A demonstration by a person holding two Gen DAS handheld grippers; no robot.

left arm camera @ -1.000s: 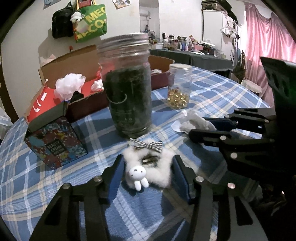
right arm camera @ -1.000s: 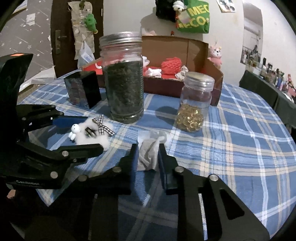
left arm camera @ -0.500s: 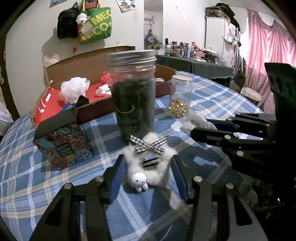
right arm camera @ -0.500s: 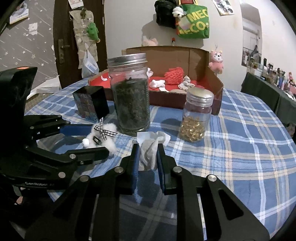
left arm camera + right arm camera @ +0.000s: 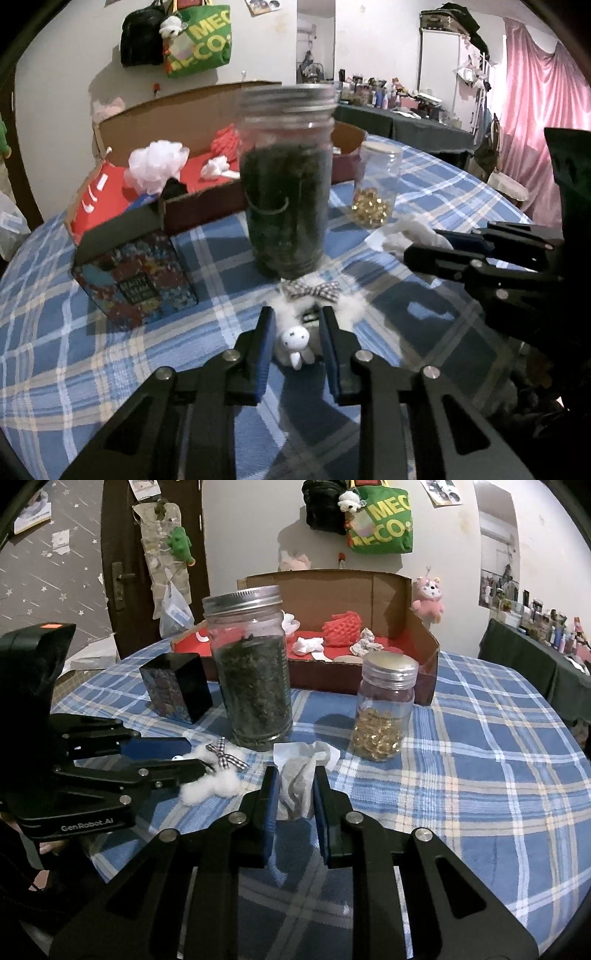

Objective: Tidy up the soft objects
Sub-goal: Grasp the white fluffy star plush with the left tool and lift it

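My left gripper (image 5: 295, 338) had just been closing, pinching the fluffy clip (image 5: 301, 325); right gripper (image 5: 293, 794) pinched tissue (image 5: 299, 775). Next, I judged: lift both to the box (image 5: 399, 590).

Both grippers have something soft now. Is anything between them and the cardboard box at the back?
Yes. The tall jar of dark leaves stands directly between the left gripper, which has just been closing on the fluffy white clip, and the cardboard box. The right gripper, holding the crumpled tissue, faces the gap between that jar and the small jar.
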